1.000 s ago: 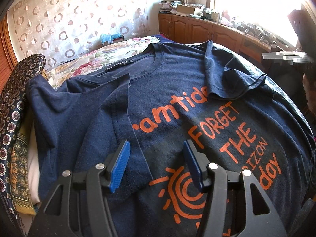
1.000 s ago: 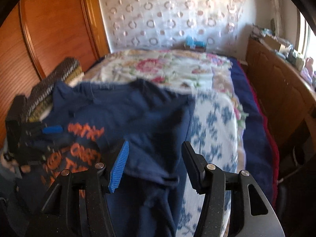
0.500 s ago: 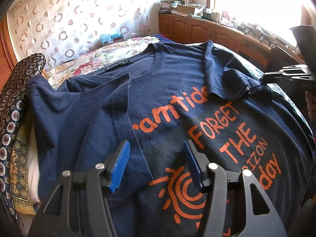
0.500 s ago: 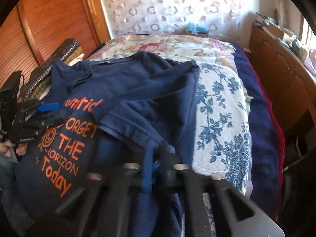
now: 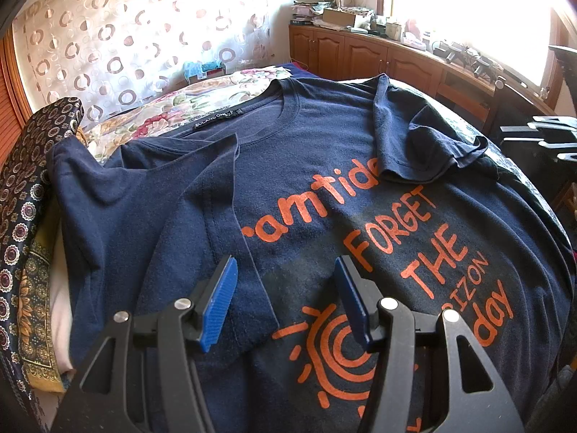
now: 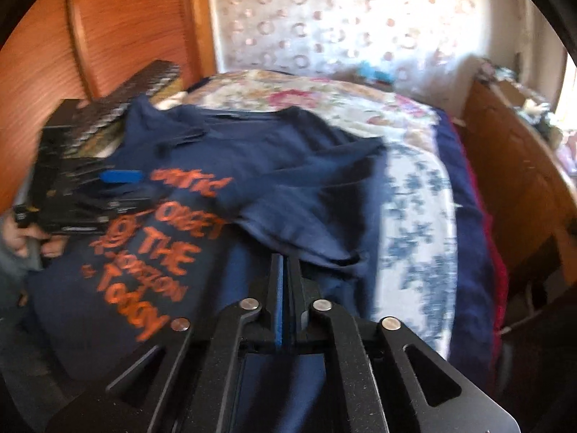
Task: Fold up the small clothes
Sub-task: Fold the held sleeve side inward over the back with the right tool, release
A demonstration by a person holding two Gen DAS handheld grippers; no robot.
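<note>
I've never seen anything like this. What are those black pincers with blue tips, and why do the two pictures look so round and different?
No robot here: a person holds a hand-squeezed gripper in each hand, each carrying a wide-angle camera that looks along its jaws, hence the round, bent pictures. One picture is from the left gripper, its jaws wide open, hovering above a navy blue T-shirt with orange lettering. The shirt lies spread on a bed with a floral bedspread, both sleeves folded inward. The other picture, blurred, is from the right gripper. Its jaws are pressed shut at the shirt's edge; whether cloth is pinched between them is too blurred to tell.
</note>
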